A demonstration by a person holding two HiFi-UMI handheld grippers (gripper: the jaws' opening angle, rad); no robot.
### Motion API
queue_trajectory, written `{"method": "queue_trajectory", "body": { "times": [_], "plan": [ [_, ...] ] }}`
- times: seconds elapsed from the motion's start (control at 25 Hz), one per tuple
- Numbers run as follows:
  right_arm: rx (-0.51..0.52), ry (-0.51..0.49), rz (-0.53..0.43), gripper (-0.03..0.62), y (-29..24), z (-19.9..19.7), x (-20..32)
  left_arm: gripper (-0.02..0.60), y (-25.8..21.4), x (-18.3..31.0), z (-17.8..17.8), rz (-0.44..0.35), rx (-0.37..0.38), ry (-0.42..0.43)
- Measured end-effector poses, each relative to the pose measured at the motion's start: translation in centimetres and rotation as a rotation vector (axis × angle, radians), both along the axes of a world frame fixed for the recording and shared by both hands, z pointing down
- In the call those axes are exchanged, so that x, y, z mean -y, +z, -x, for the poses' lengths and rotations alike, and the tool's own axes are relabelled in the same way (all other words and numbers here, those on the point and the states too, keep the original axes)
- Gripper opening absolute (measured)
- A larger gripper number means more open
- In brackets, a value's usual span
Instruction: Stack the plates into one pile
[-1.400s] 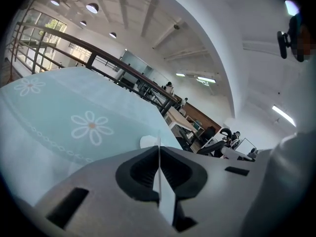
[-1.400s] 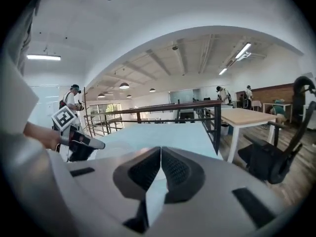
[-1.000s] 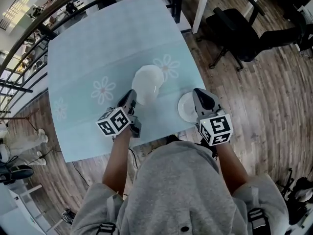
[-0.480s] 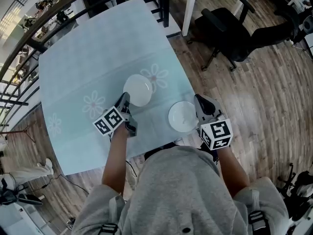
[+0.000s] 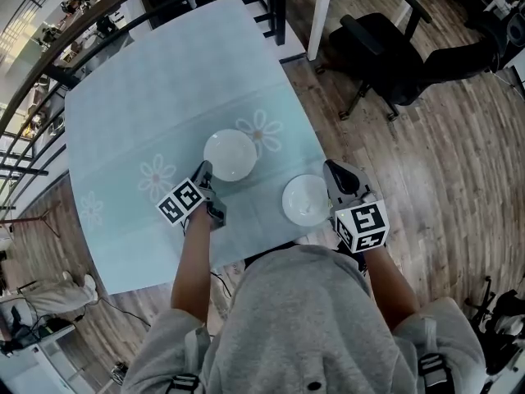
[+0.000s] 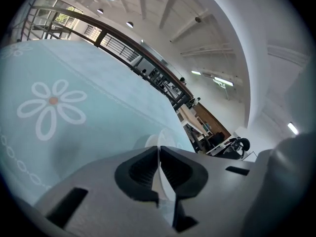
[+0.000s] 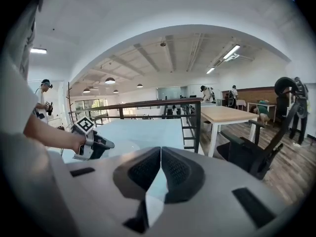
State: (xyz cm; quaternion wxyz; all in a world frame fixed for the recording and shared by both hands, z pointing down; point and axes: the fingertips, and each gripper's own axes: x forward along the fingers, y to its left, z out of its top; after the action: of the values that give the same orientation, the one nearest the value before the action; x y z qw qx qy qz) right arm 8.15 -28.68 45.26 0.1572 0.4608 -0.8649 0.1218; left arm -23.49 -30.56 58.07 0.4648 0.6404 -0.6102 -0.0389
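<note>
No pile yet, the two plates sit apart. Our left gripper (image 5: 205, 171) pinches the far plate (image 5: 230, 154) by its rim, and the right gripper (image 5: 333, 174) is clamped on the near plate (image 5: 305, 200) — all the stacking's left.

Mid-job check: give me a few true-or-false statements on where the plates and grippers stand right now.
1. The two plates are already stacked. False: the left plate and the right plate are apart.
2. The left gripper is shut on the left plate's rim. True.
3. The right gripper has its jaws wide open. False: they are together.
4. The tablecloth is light blue with white flowers. True.
</note>
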Motion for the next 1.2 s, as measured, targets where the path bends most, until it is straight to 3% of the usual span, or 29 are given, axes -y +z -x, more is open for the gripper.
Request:
{"method": "queue_trajectory", "body": {
  "times": [0.52,0.68,0.88,1.08,1.2],
  "plan": [
    [-0.022,0.019,0.011,0.027,0.3,-1.1,-0.4,0.037,3.7,-0.1,1.7,0.128,0.241,0.094],
    [-0.039,0.033,0.021,0.027,0.9,-2.1,-0.9,0.111,4.2,-0.6,1.3,0.155,0.36,0.159],
    [-0.058,0.047,0.044,0.027,2.1,-3.3,-1.6,0.126,2.7,-1.0,1.0,0.118,0.4,0.154],
    [-0.077,0.059,0.067,0.027,3.3,-4.2,-2.4,0.124,-0.3,-2.2,-0.4,0.025,0.46,0.184],
    [-0.068,0.061,0.095,0.028,4.0,-4.5,-3.0,0.084,-2.8,-3.1,-1.6,-0.046,0.517,0.208]
  ]
}}
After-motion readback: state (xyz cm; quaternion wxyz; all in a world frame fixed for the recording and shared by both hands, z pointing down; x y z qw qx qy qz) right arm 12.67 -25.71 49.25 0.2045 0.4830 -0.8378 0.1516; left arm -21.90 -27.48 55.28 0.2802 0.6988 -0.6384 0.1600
